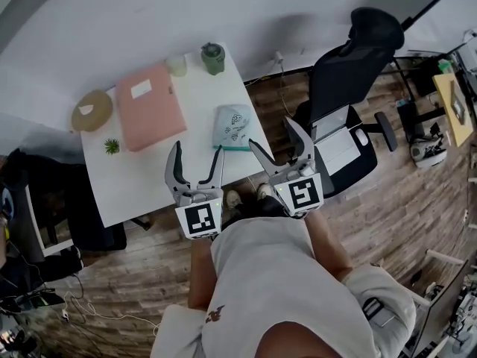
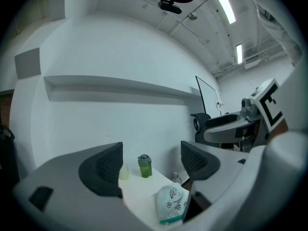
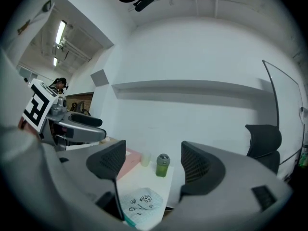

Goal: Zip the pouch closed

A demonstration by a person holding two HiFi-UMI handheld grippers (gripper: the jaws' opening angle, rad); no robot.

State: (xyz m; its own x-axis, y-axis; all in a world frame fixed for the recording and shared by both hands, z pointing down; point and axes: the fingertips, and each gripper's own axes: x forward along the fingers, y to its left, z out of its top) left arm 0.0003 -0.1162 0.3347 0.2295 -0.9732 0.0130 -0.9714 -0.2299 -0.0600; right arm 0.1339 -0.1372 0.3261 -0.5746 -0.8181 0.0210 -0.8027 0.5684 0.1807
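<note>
The pouch (image 1: 232,127), pale with small printed drawings and a teal edge, lies flat at the front right corner of the white table (image 1: 141,177). It also shows low in the left gripper view as the pouch (image 2: 169,203) and in the right gripper view as the pouch (image 3: 138,203). My left gripper (image 1: 198,151) hovers over the table's front edge, just left of the pouch, jaws wide and empty. My right gripper (image 1: 270,133) hangs just right of the pouch, past the table's edge, also wide and empty. In their own views the left gripper (image 2: 150,163) and right gripper (image 3: 154,161) point level and touch nothing.
A pink folder (image 1: 149,107), a green bottle (image 1: 212,58), a pale cup (image 1: 177,66), a round tan disc (image 1: 92,110) and a small green plant (image 1: 112,146) sit on the table. A black office chair (image 1: 350,73) stands close on the right, over wooden floor.
</note>
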